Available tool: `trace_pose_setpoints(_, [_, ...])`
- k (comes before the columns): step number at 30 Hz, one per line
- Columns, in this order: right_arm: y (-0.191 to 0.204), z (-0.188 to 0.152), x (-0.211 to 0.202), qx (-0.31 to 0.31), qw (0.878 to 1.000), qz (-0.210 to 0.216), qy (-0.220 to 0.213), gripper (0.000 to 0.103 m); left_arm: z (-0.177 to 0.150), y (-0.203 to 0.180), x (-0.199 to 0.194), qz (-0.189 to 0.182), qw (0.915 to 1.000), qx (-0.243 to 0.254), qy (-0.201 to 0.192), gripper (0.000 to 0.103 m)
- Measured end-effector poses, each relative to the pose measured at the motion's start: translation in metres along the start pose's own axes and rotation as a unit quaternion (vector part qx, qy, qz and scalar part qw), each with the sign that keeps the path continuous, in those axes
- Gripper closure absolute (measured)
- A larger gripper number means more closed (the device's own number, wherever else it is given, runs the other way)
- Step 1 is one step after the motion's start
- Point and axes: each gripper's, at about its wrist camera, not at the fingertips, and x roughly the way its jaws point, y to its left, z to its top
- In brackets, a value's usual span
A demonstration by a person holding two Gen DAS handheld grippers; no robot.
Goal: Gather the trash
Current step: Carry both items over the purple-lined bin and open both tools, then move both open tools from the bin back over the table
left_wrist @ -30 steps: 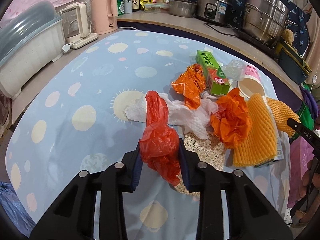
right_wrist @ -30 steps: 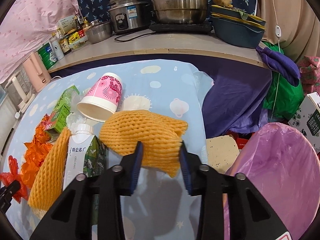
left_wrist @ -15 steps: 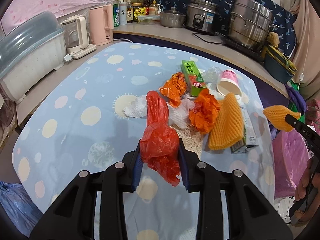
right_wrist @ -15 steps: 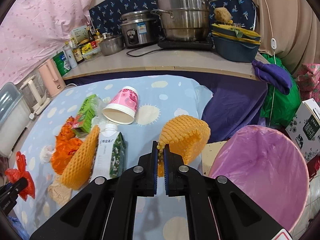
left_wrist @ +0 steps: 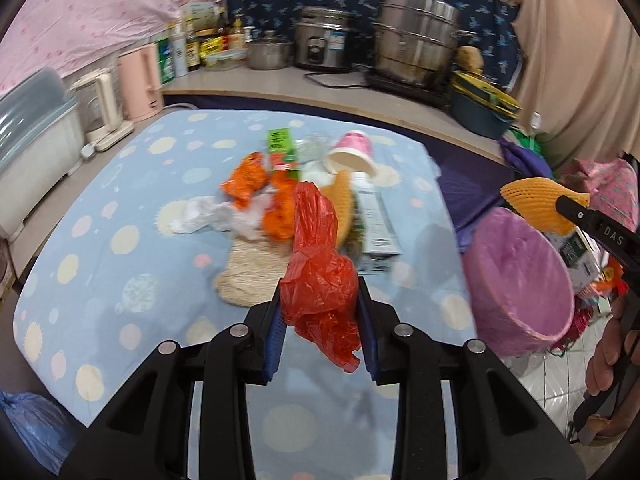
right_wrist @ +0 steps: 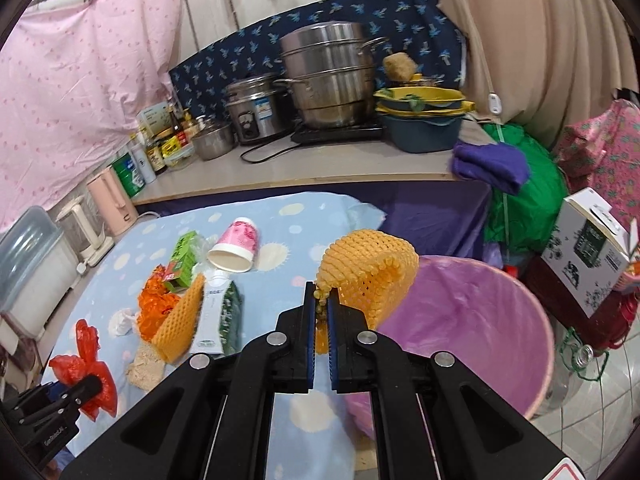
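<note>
The left gripper (left_wrist: 320,328) squeezes a red bag (left_wrist: 320,280), held up over the near part of the blue table (left_wrist: 100,240). The right gripper (right_wrist: 321,320) is pinched almost closed on a yellow net (right_wrist: 368,268), which hangs at the near rim of the pink bin (right_wrist: 480,320), maybe just over it. More trash lies on the table: a cup (right_wrist: 236,246), a carton (right_wrist: 218,316), a green box (right_wrist: 182,258).

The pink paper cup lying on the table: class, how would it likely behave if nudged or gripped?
The pink paper cup lies on its side, so it would probably roll in a curve. It looks empty, likely very light. Thin paper walls would probably crush under firm grip.
</note>
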Motion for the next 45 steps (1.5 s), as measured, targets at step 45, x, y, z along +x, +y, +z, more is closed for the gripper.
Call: trace_pose_setpoints(45, [-0.135, -0.052, 0.032, 0.121, 0.989, -0.049, 0.074, 0.077, 0.014, -0.23, 0.114, -0.096, 0.9832, 0.149, 0.04, 0.054])
